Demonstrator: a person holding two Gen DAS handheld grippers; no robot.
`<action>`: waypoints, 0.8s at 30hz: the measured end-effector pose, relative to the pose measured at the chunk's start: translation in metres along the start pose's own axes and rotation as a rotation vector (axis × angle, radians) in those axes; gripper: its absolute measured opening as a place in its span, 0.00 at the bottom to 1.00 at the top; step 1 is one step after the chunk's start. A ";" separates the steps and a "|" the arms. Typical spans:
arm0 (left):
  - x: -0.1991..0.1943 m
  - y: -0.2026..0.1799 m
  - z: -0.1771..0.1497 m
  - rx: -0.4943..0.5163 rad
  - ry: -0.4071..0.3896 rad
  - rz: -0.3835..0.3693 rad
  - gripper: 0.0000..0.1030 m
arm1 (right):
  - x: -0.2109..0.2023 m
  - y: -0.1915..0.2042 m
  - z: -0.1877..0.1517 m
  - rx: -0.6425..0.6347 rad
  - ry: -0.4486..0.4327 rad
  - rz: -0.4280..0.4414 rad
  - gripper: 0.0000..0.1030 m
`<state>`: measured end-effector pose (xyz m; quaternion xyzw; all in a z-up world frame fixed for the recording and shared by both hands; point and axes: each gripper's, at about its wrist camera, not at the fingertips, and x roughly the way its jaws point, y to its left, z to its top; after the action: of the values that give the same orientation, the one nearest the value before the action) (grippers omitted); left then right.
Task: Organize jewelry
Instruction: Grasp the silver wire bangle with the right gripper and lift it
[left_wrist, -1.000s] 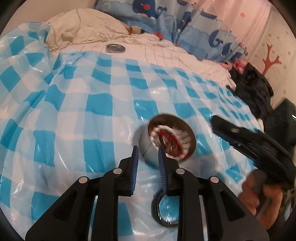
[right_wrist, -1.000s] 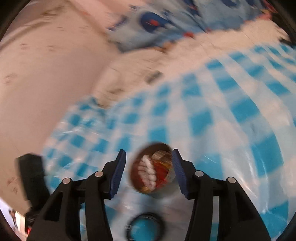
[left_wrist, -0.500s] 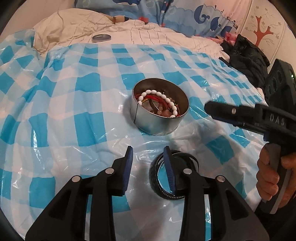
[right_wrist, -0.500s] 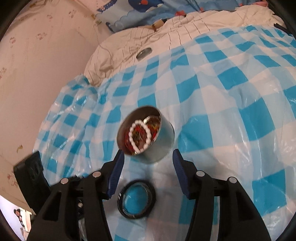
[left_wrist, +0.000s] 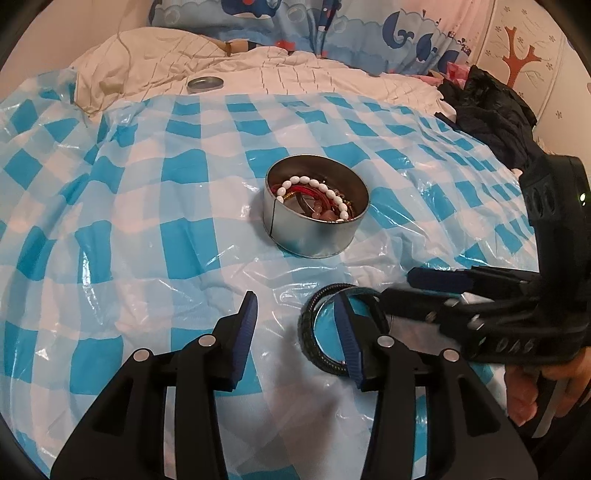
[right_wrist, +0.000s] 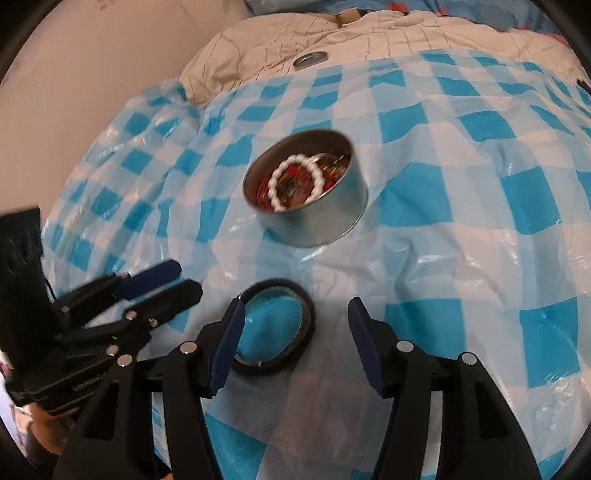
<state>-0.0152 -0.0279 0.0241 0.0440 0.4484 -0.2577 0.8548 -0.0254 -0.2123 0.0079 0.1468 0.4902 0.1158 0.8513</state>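
Note:
A round metal tin (left_wrist: 316, 236) (right_wrist: 325, 221) full of bracelets, with a white bead bracelet (left_wrist: 325, 188) on top, stands on the blue-and-white checked plastic sheet (left_wrist: 147, 229). In front of it lies a black bangle (left_wrist: 306, 334) (right_wrist: 307, 325), flat on the sheet. My left gripper (left_wrist: 297, 325) hovers at the bangle's left rim, its jaws opening, with no pad pressing on anything. My right gripper (right_wrist: 297, 314) (left_wrist: 400, 286) hangs over the bangle from the other side, its jaws opening too, and the bangle sits between its fingers untouched. The left gripper (right_wrist: 188, 277) shows at the left of the right wrist view.
The tin's lid (left_wrist: 205, 84) (right_wrist: 310, 58) lies far back on a cream quilt (left_wrist: 295, 74). A black garment (left_wrist: 491, 110) is heaped at the right edge. Whale-print fabric (left_wrist: 332, 26) lines the back. A hand (left_wrist: 535, 398) holds the right gripper's handle.
My left gripper has drawn back from the tin to the bangle, and its jaws have widened. The right gripper has come down and closer, to beside the bangle.

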 end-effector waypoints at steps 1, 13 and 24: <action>-0.002 0.000 -0.001 0.002 -0.003 0.002 0.40 | 0.002 0.003 -0.002 -0.012 0.004 -0.010 0.55; -0.017 0.007 -0.009 0.002 -0.022 0.027 0.46 | 0.023 0.024 -0.016 -0.100 0.017 -0.081 0.22; -0.021 0.021 -0.010 -0.044 -0.029 0.036 0.48 | 0.013 0.026 -0.016 -0.110 -0.033 -0.053 0.12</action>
<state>-0.0223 0.0019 0.0320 0.0295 0.4407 -0.2328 0.8665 -0.0338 -0.1810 -0.0007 0.0886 0.4726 0.1174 0.8689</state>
